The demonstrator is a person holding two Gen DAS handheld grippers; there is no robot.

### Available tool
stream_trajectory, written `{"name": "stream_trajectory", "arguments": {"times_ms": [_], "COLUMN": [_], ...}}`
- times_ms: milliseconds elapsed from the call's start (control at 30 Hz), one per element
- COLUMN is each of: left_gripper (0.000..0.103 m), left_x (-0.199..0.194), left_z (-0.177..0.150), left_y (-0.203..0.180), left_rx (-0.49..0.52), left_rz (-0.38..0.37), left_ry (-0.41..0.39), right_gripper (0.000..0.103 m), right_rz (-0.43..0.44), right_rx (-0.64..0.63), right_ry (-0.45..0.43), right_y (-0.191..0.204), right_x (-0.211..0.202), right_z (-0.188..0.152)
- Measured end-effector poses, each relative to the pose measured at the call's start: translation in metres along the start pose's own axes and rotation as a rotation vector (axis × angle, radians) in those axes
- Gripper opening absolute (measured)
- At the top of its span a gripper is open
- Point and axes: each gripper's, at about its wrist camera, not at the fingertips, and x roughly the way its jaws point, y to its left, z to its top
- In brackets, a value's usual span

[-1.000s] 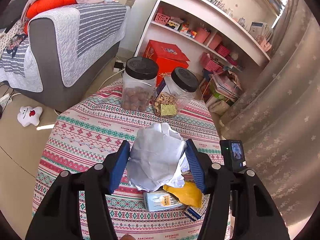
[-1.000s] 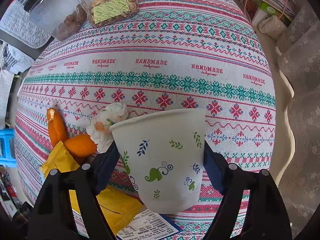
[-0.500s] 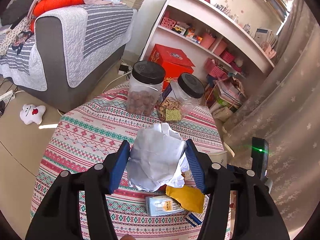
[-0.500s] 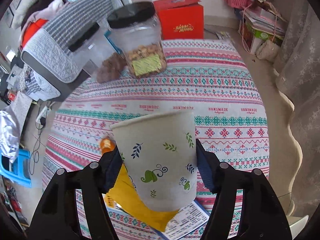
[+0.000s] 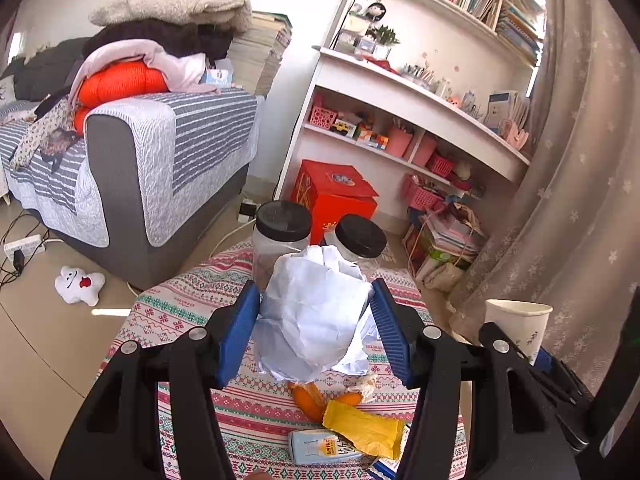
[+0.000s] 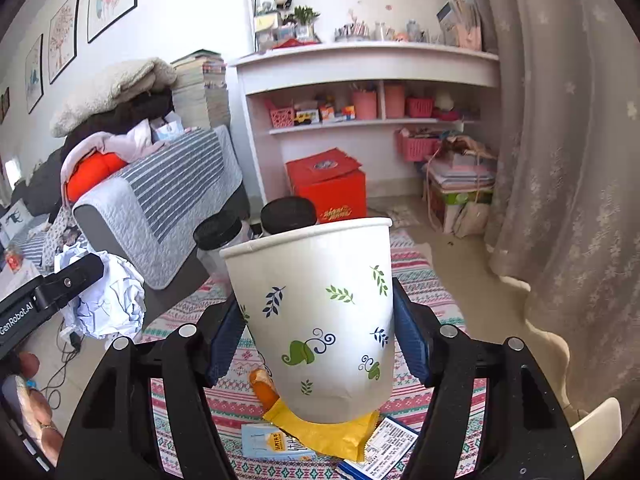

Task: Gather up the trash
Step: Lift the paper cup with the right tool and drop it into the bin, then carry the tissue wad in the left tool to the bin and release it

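My left gripper (image 5: 314,332) is shut on a crumpled white paper ball (image 5: 316,316) and holds it above the round table (image 5: 192,304). My right gripper (image 6: 320,340) is shut on a white paper cup (image 6: 320,316) with leaf prints, upright, above the table. The cup also shows at the right of the left wrist view (image 5: 518,328). The paper ball shows at the left of the right wrist view (image 6: 110,300). On the table below lie orange peel (image 5: 308,396), a yellow wrapper (image 5: 364,428) and a small blue carton (image 5: 320,446).
Two black-lidded jars (image 5: 284,236) stand at the table's far side. A grey sofa (image 5: 152,168) is at the left, a red box (image 5: 334,200) and white shelves (image 5: 400,120) behind, a curtain (image 5: 580,200) at the right. A leaflet (image 6: 384,448) lies near the wrapper.
Both grippers have risen and tilted up from the table with their loads. The views now show the room rather than the tablecloth. The cup has come into the left wrist view.
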Motion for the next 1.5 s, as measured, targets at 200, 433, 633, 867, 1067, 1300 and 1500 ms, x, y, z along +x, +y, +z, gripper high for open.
{"name": "stream_trajectory", "arguments": {"times_ms": [200,433,633,867,1067,1300,1500], "left_gripper": [0.057,0.057,0.057,0.057,0.057,0.057,0.057], "left_x": [-0.019,-0.037,-0.048,-0.045,-0.041,-0.038,-0.036], "left_z": [-0.006,-0.023,-0.041,-0.060,-0.081,-0.110,-0.146], "left_y": [-0.028,-0.071,-0.107,-0.146,-0.184,-0.243,-0.300], "left_rx": [0.077,0.190,0.259,0.309,0.349,0.370,0.385], "left_rz": [0.034,0.042,0.001,-0.072,-0.137,-0.276,-0.475], "left_ry": [-0.095,-0.183,-0.226,-0.195,-0.164,-0.080,0.073], "right_gripper": [0.065,0.065,0.066,0.067,0.084,0.096,0.096], "right_rz": [-0.136,-0.281,-0.450,-0.654,-0.807,-0.943,-1.043], "right_rx": [0.038,0.068,0.142,0.324,0.434,0.518,0.562], "right_ry": [-0.149,-0.239,-0.252,-0.164,-0.033,-0.152,-0.296], "right_y": [-0.011,-0.036,-0.084,-0.178,-0.240,-0.276,-0.297], "right_x": [-0.044,-0.083,-0.114,-0.141,-0.154,-0.199,-0.242], "right_z": [-0.001,-0.014,-0.030,-0.065,-0.101,-0.115,-0.122]}}
